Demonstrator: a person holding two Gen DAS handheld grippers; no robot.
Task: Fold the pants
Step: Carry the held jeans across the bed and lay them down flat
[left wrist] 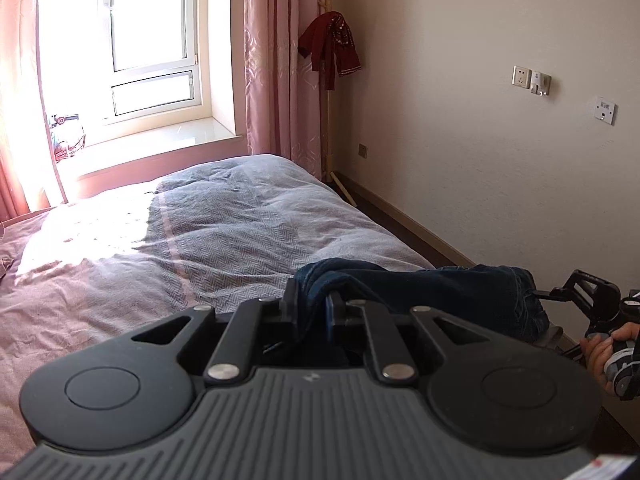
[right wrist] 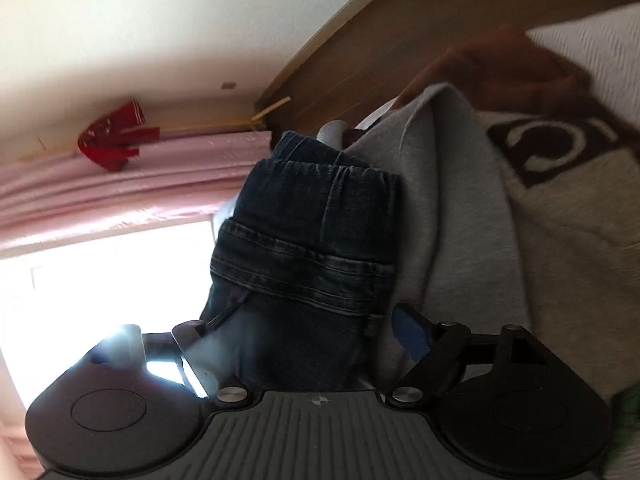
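Dark blue denim pants (left wrist: 440, 292) hang in a band above the bed's right edge. My left gripper (left wrist: 312, 298) is shut on a bunched fold at their left end. At the far right a hand (left wrist: 604, 356) holds my right gripper (left wrist: 548, 312) at the pants' other end. In the right wrist view, which is rolled sideways, the pants (right wrist: 304, 240) with their stitched hem fill the space in front of me. My right gripper (right wrist: 268, 340) stands open around them. Its blue pad (right wrist: 408, 336) is beside the denim's right edge, and the left finger stands well apart from the cloth.
A bed with a lilac-grey herringbone blanket (left wrist: 224, 232) runs toward a bright window (left wrist: 148, 40) with pink curtains (left wrist: 280, 60). A red garment (left wrist: 332, 48) hangs on a rack in the corner. Dark floor (left wrist: 400, 216) separates bed and wall. Grey cloth (right wrist: 452, 200) and a brown-and-beige textile (right wrist: 560, 152) lie behind the pants.
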